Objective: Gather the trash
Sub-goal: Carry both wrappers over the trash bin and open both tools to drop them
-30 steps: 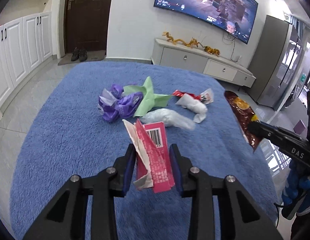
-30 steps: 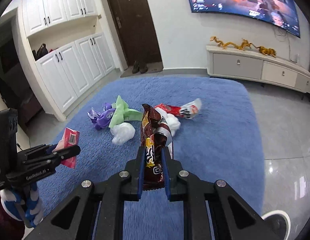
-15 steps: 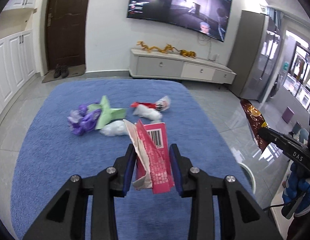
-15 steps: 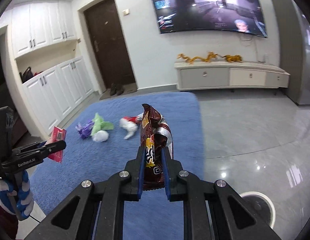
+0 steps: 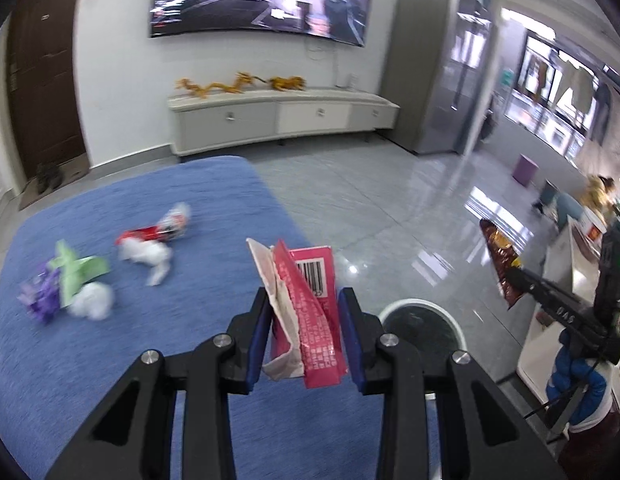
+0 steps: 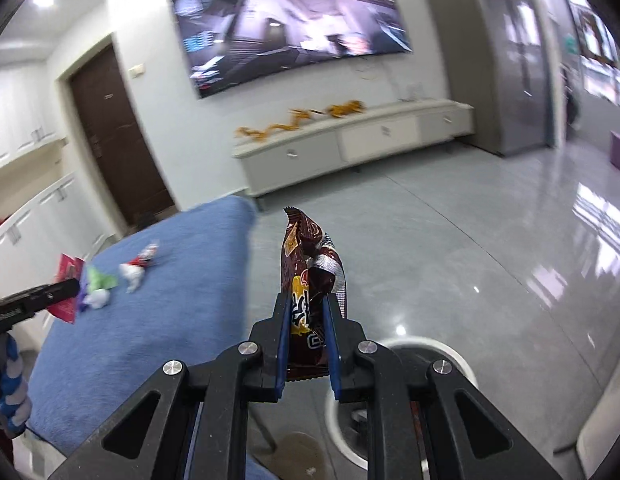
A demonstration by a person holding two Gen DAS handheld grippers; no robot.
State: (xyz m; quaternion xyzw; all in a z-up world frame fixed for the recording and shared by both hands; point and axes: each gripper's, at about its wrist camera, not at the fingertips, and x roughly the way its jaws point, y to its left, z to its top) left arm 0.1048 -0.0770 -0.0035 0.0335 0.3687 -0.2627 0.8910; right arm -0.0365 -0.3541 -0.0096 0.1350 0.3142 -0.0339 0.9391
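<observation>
Your left gripper (image 5: 306, 328) was clenched on a pink wrapper (image 5: 310, 304) with a barcode, torn white lining hanging off its left side. Your right gripper (image 6: 306, 338) was clamped on a brown snack bag (image 6: 310, 280), held upright, silver inner fold showing. Both loads were clear of the blue rug (image 5: 110, 360) and near the white-rimmed bin (image 5: 423, 328) on the grey tile floor (image 6: 469, 240); from the right wrist view the bin (image 6: 429, 346) sat just below and right of the jaws.

Left on the rug: red wrapper (image 5: 150, 234), crumpled white tissue (image 5: 146, 254), green paper (image 5: 76, 272), purple wrapper (image 5: 42, 300), another white wad (image 5: 92, 300).

Risks, as judged:
- The pink wrapper looked loosely seated between the pads; the torn lining could separate and fall short of the bin.
- Light film may flutter sideways on release unless you were directly over the opening.
- Two grippers converging on one small bin could collide, or one bag could knock the other.
- The views were blurred, so alignment over the rim was uncertain.
</observation>
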